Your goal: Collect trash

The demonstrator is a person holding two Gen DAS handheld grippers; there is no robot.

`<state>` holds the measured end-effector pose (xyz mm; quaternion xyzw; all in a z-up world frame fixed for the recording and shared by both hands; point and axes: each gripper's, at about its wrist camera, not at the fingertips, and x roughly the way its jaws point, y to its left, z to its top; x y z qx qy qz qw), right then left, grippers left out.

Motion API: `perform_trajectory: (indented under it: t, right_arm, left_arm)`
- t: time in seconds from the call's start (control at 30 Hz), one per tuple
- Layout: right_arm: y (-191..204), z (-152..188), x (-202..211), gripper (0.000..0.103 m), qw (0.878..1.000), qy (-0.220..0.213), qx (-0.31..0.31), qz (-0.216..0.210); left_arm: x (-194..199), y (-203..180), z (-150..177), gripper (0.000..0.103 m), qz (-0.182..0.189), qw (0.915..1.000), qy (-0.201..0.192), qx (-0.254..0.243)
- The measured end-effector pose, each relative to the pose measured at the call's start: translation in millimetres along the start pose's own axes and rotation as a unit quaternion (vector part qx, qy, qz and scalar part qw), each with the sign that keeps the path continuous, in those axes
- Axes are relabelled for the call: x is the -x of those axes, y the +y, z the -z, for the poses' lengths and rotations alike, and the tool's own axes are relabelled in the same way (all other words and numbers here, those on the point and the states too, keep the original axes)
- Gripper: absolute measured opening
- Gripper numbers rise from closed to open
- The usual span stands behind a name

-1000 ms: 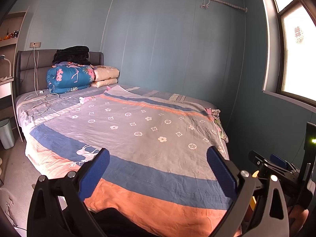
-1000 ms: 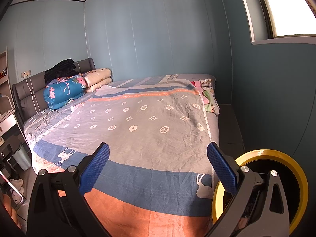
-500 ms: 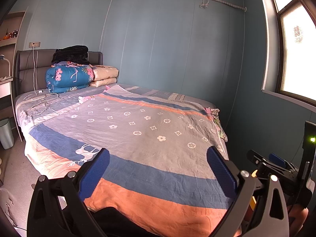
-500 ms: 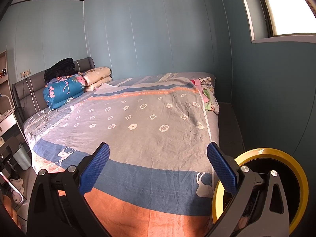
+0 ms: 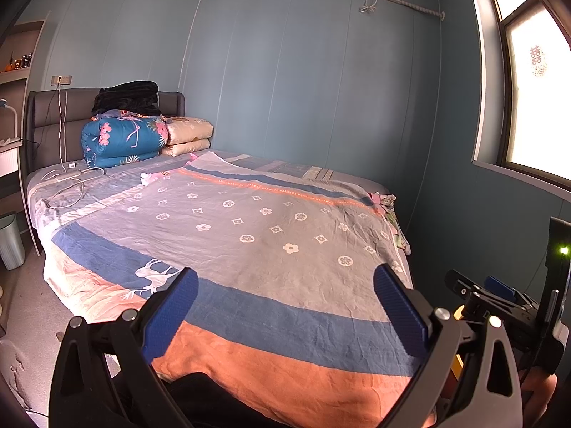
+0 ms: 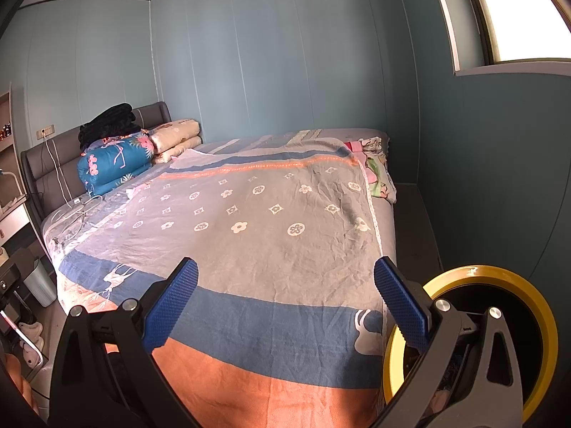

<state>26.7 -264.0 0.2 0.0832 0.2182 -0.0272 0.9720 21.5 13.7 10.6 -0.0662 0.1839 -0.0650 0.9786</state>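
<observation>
While both claws gape, bed edge [image 5: 285, 374] lies below.

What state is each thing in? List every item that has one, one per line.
Left gripper: open, holding nothing.
Right gripper: open, holding nothing.
Striped grey, blue and orange bedspread: spread flat over the bed, lightly creased.
Blue floral quilt: folded, at the headboard.
Black blanket: folded, on top of the quilt.
White charging cable: plugged into the wall socket, loose on the bed.
Pale green waste bin: upright beside the bed.
</observation>
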Motion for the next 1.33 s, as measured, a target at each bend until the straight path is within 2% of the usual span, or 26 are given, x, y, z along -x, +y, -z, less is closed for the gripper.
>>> perform_trajectory:
  t: [1.33]
  right_arm:
    - [1.5, 3.7, 1.0, 0.095, 1.000, 0.009, -0.006, 0.006]
  left_arm:
    - [-7.5, 0.2, 3.0, 0.095, 0.001, 0.9999, 0.015, -0.005]
